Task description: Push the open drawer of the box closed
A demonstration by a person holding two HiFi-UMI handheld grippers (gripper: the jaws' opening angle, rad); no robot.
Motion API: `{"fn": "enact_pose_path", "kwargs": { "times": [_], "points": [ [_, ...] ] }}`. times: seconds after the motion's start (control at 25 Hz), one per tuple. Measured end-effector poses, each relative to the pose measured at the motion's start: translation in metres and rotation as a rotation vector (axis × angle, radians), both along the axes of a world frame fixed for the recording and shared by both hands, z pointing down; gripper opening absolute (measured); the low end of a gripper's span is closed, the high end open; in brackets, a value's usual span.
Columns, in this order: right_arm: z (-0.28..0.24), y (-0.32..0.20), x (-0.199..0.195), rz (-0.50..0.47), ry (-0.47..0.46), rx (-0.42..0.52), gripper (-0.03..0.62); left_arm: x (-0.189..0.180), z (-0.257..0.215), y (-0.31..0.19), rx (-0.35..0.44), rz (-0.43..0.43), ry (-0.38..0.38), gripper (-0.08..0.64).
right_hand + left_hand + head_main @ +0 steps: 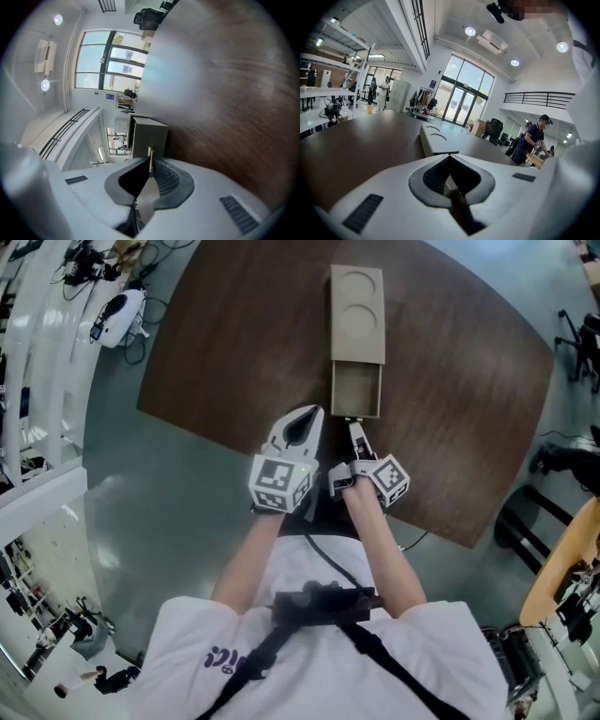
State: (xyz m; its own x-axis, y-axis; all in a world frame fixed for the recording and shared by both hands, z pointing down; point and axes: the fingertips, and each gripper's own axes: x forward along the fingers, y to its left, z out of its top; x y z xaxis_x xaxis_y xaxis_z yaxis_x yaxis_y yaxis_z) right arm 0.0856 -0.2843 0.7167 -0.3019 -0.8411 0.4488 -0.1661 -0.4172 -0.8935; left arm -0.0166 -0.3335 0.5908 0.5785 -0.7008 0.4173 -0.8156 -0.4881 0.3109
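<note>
A tan box (356, 306) with two round recesses in its top lies on the dark wooden table (234, 362). Its drawer (356, 390) stands pulled out towards me, empty inside. My right gripper (354, 426) is at the drawer's front, turned on its side, jaws shut on a small pale-yellow pull tab (150, 151) of the drawer front (150, 133). My left gripper (314, 412) hovers just left of the drawer's front corner, shut with nothing in it (450, 155). In the left gripper view the box (436, 138) lies straight ahead.
The table's near edge (309, 521) runs just under my hands. A white device (117, 315) with cables lies on the floor at the far left. Chairs (562, 465) stand to the right. A person (533, 140) stands beyond the table in the left gripper view.
</note>
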Motion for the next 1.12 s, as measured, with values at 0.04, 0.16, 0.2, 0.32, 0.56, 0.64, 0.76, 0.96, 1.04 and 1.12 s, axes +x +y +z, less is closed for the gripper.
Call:
{"fn": "enact_pose_path", "kwargs": {
  "times": [0.04, 0.16, 0.2, 0.32, 0.56, 0.64, 0.76, 0.96, 1.04, 1.12],
  "points": [
    [0.001, -0.003, 0.000, -0.002, 0.000, -0.003, 0.032, 0.000, 0.001, -0.002, -0.001, 0.000, -0.001, 0.009],
    [0.001, -0.016, -0.002, -0.009, 0.000, 0.003, 0.032, -0.003, 0.004, -0.011, 0.001, -0.003, -0.005, 0.009],
    [0.001, -0.022, -0.004, -0.010, -0.001, 0.007, 0.034, -0.005, 0.005, -0.016, 0.001, -0.006, -0.004, 0.009],
    [0.000, -0.034, -0.005, -0.007, -0.006, 0.008, 0.032, -0.008, 0.005, -0.024, 0.001, -0.015, -0.002, 0.009],
    [-0.001, -0.055, 0.002, 0.005, -0.022, 0.020, 0.032, -0.005, 0.007, -0.030, 0.001, -0.040, -0.005, 0.009],
    [-0.002, -0.064, 0.002, 0.008, -0.026, 0.034, 0.032, -0.007, 0.008, -0.033, -0.007, -0.053, -0.003, 0.009],
    [-0.006, -0.075, 0.004, 0.014, -0.029, 0.048, 0.032, -0.006, 0.006, -0.035, -0.015, -0.064, 0.002, 0.009],
    [-0.019, -0.073, -0.002, 0.024, -0.033, 0.073, 0.032, -0.010, -0.001, -0.024, -0.025, -0.066, 0.002, 0.009],
    [-0.007, -0.081, 0.000, 0.019, -0.038, 0.088, 0.032, -0.008, 0.010, -0.025, -0.030, -0.070, -0.004, 0.009],
    [0.002, -0.096, 0.002, 0.012, -0.037, 0.097, 0.032, -0.006, 0.020, -0.033, -0.035, -0.075, -0.008, 0.009]
  ]
}}
